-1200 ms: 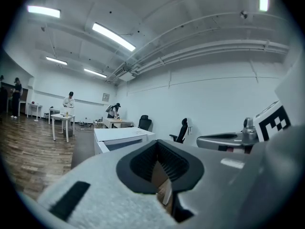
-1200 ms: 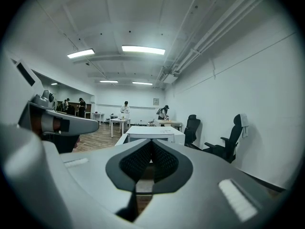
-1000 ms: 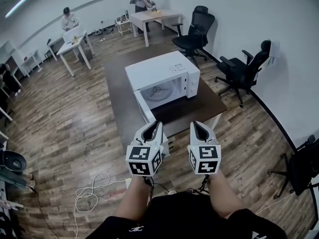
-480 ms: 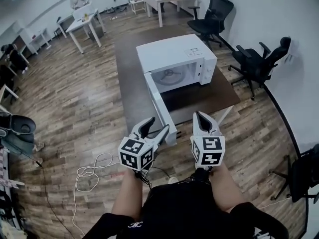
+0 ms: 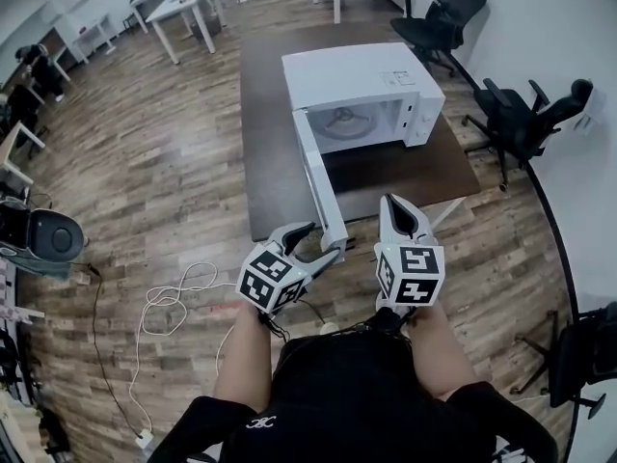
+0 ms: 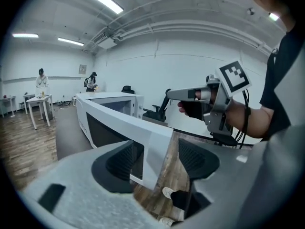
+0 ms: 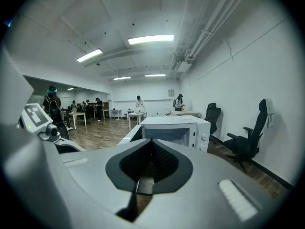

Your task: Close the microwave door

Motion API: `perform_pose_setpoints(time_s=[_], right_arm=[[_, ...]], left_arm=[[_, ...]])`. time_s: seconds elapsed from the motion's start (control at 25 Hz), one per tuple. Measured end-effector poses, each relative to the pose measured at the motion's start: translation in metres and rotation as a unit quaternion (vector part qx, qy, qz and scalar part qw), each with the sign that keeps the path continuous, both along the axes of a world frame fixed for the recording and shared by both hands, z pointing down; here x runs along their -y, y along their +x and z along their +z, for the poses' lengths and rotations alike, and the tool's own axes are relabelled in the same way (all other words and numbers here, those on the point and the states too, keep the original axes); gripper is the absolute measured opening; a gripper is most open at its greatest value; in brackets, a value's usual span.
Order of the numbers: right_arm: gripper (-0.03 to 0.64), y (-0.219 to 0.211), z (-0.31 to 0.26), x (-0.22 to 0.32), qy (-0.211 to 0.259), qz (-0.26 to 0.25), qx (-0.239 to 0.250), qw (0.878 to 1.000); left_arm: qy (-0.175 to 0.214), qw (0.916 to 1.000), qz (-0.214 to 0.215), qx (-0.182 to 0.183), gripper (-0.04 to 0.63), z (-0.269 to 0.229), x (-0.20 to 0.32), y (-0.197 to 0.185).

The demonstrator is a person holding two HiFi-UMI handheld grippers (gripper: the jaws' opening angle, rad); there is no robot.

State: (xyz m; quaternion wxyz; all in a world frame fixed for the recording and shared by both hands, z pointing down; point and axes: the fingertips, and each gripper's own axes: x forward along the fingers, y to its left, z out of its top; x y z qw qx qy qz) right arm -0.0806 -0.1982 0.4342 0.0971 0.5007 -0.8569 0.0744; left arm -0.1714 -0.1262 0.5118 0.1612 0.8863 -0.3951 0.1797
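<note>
Left gripper (image 5: 316, 241) jaws opening — microwave door (image 5: 317, 177) edge between, ungripped; right gripper (image 5: 392, 205) clenched.

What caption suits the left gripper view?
Left gripper, jaws opening, with the free edge of the open microwave door between them.

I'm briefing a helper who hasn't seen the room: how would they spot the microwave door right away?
Find the dark brown table in the middle of the wood-floored room; a white microwave sits on it. Its door is the long white panel with a dark window, swung wide open toward the person, the free edge between the left gripper's opening jaws.
</note>
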Motion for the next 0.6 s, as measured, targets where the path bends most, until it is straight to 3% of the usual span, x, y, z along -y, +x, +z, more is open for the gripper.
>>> perform_pose_setpoints(time_s=[0.16,0.48,0.6], right_arm=[[0.009,0.002,0.003,0.003,-0.005,0.002,0.001,1.000],[0.009,0.015,0.010,0.003,-0.012,0.019,0.003,1.000],[0.009,0.024,0.011,0.003,-0.011,0.030,0.004,0.999]], left_arm=[[0.001,0.9996,-0.014,0.023,0.236,0.013,0.005,0.001],[0.004,0.9999,0.005,0.010,0.210,0.013,0.012,0.017],[0.004,0.9998,0.019,0.001,0.173,0.014,0.013,0.026]])
